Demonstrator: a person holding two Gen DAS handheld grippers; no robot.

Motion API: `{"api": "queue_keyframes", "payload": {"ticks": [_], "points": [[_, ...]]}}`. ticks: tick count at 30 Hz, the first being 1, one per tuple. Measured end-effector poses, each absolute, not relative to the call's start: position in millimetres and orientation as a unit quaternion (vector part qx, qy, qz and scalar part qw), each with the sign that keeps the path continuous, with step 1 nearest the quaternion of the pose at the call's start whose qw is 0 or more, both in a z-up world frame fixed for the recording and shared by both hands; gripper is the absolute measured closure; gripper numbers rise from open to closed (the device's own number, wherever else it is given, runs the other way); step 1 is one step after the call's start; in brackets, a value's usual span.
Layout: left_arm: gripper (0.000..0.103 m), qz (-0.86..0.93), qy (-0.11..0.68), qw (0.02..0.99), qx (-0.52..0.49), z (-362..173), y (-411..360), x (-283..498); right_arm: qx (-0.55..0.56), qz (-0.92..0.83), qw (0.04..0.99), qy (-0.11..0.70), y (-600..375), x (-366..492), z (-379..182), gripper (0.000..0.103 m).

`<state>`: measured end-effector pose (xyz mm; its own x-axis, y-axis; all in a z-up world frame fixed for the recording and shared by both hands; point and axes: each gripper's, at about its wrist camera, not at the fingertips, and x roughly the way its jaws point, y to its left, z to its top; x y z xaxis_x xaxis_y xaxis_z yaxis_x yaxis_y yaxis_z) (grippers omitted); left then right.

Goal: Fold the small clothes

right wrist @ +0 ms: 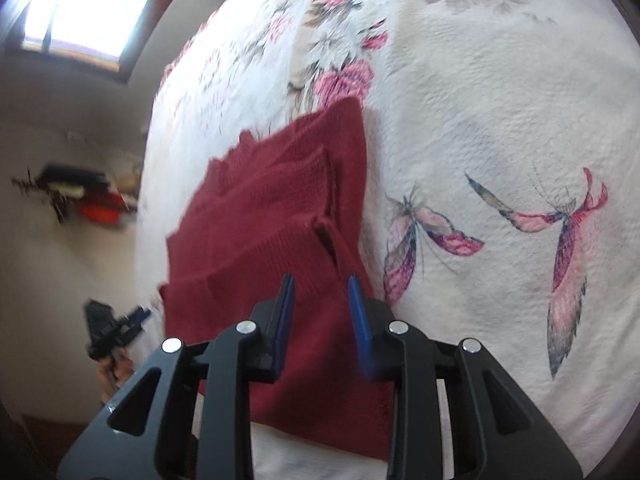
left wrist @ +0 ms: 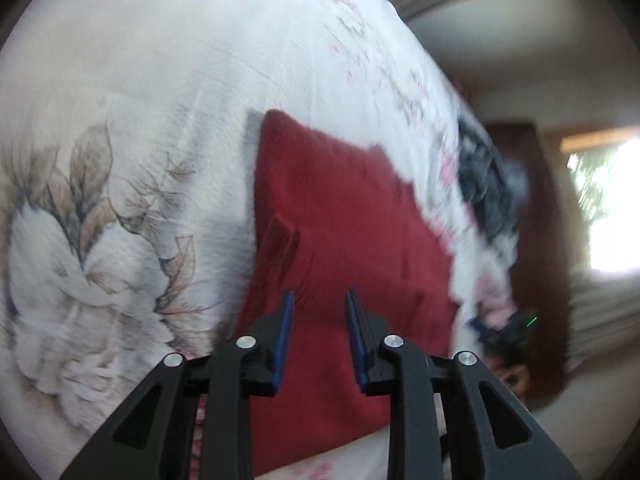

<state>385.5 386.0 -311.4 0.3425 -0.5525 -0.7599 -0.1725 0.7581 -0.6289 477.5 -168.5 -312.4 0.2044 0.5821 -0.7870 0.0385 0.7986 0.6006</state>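
Both grippers, left gripper [left wrist: 320,300] and right gripper [right wrist: 320,286], hover with blue pads spread apart, gripping nothing, just over the red knit garment [right wrist: 276,216]. It lies folded on the floral bedspread [right wrist: 500,100], a window [right wrist: 88,4] beyond.

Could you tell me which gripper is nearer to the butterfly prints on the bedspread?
Right. The right gripper hangs open over the red garment beside the butterflies; the left gripper faces its opposite edge.
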Motion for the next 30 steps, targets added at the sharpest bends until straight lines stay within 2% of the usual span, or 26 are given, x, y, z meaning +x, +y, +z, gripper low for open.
{"api": "queue_keyframes", "payload": {"ticks": [2,7,9,13,17,22,24,25,26,27,29,30], "points": [[0.078,-0.123,0.573,0.755,-0.295,-315.4,381.8,387.2,0.243,0.184,0.737,0.604,-163.4,476.2,-317.2,0.069],[0.076,-0.123,0.6,0.747,-0.257,-329.9,371.7,394.1,0.243,0.185,0.732,0.609,-154.7,476.9,-335.6,0.067],[0.075,-0.121,0.605,0.748,-0.243,-333.2,367.3,396.9,0.228,0.191,0.735,0.61,-149.1,477.1,-338.8,0.062],[0.068,-0.107,0.61,0.755,-0.217,-332.8,364.5,399.6,0.192,0.192,0.742,0.613,-139.6,479.1,-339.8,0.062],[0.054,-0.084,0.601,0.765,-0.215,-329.1,373.4,397.1,0.179,0.194,0.746,0.611,-137.1,479.3,-341.5,0.062],[0.052,-0.107,0.618,0.755,-0.191,-336.1,355.6,398.4,0.167,0.194,0.748,0.613,-133.5,477.8,-347.6,0.061],[0.054,-0.104,0.619,0.756,-0.184,-338.3,351.9,399.3,0.161,0.192,0.749,0.614,-130.7,477.9,-349.7,0.061],[0.062,-0.102,0.618,0.758,-0.181,-337.8,351.2,399.0,0.157,0.193,0.75,0.613,-128.8,477.5,-349.8,0.061],[0.077,-0.096,0.619,0.759,-0.177,-337.7,350.9,398.0,0.153,0.194,0.751,0.612,-127.5,477.3,-349.9,0.065],[0.08,-0.094,0.617,0.762,-0.174,-336.5,350.7,396.6,0.143,0.19,0.754,0.612,-125.4,476.9,-349.8,0.078],[0.091,-0.091,0.603,0.775,-0.165,-329.6,349.5,392.3,0.125,0.183,0.763,0.608,-123.3,475.1,-347.2,0.091],[0.092,-0.091,0.595,0.781,-0.164,-325.5,349.4,389.7,0.126,0.184,0.767,0.602,-123.3,473.0,-343.5,0.093]]}}
